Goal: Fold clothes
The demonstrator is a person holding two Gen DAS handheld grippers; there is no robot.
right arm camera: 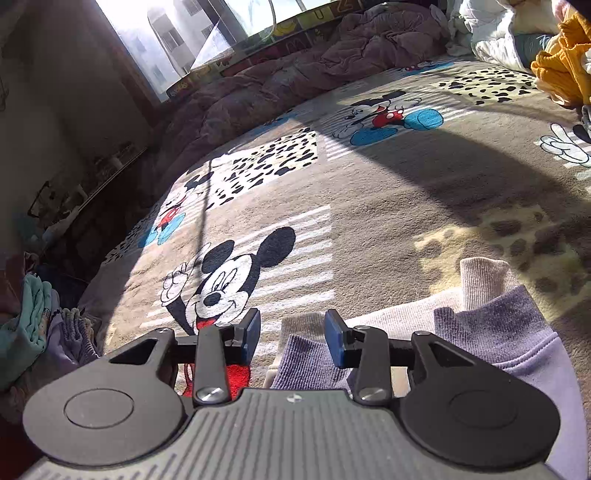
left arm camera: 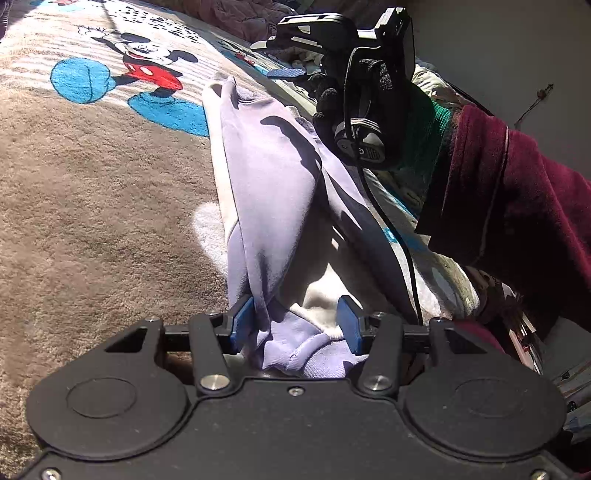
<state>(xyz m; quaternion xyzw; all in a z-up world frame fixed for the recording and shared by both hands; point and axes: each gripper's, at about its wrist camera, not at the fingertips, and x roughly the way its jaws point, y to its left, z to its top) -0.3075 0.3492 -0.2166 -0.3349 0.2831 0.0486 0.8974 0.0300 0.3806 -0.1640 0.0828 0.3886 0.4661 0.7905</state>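
Note:
A lavender sweatshirt with a cream inside lies in a long bunched strip on the Mickey Mouse blanket. Its near end sits between the blue pads of my left gripper; the jaws stand well apart and do not squeeze the cloth. Farther along the strip a gloved hand holds my right gripper above the fabric. In the right wrist view my right gripper is open just over a ribbed cream and lavender edge of the sweatshirt, gripping nothing.
A crumpled mauve quilt lies along the bed's far side under a window. White bedding and a yellow garment sit at the far right. A pile of clothes hangs off the left edge. A maroon sleeve crosses the right.

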